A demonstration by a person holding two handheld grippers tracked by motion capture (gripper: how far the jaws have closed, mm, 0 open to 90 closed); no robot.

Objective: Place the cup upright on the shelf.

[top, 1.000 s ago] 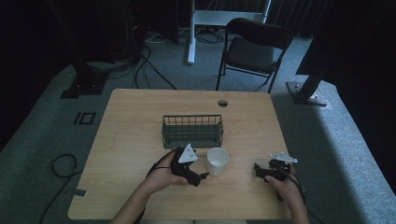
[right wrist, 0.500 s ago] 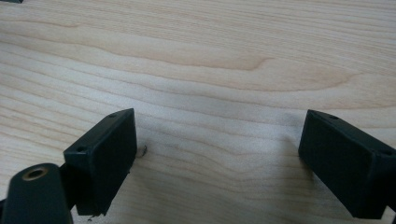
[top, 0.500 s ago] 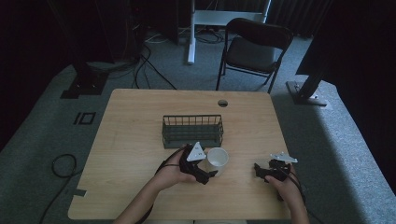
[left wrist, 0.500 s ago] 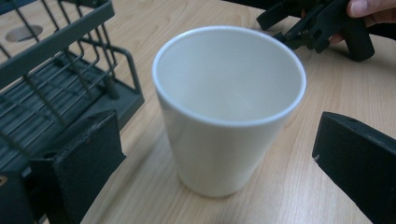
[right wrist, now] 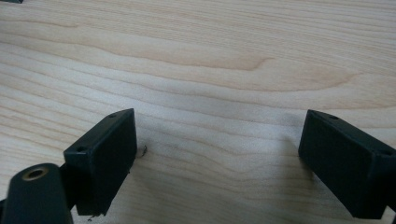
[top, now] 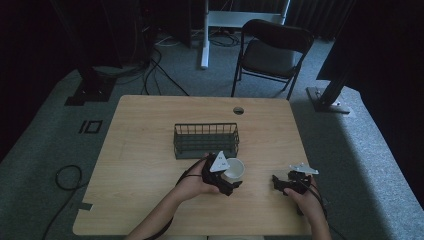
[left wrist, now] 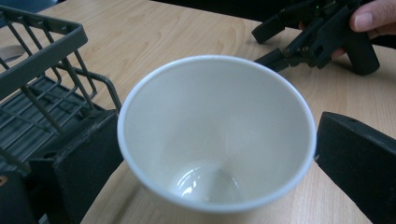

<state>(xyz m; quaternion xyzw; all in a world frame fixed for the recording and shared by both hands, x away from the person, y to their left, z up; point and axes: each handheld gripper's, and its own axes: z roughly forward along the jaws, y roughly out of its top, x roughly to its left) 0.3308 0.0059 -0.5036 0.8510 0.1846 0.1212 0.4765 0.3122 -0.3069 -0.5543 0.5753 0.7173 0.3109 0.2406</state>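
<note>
A white paper cup (top: 234,170) sits between the jaws of my left gripper (top: 231,177), just in front of the dark wire basket (top: 206,140). In the left gripper view the cup (left wrist: 215,135) tips its mouth toward the camera, empty inside, with a black jaw pressed on each side and the basket (left wrist: 37,60) at left. My left gripper (left wrist: 215,163) is shut on the cup. My right gripper (top: 277,183) rests on the table to the right, held by a hand. Its jaws stand wide apart over bare wood (right wrist: 217,158) with nothing between them. The right gripper (left wrist: 303,37) also appears beyond the cup.
The wooden table (top: 145,130) has a round cable hole (top: 238,110) near its far edge. A black folding chair (top: 272,55) stands behind the table, and cables lie on the floor at left.
My left gripper has moved right and closed around the cup, which now leans over instead of standing upright. The right gripper has stayed put.
</note>
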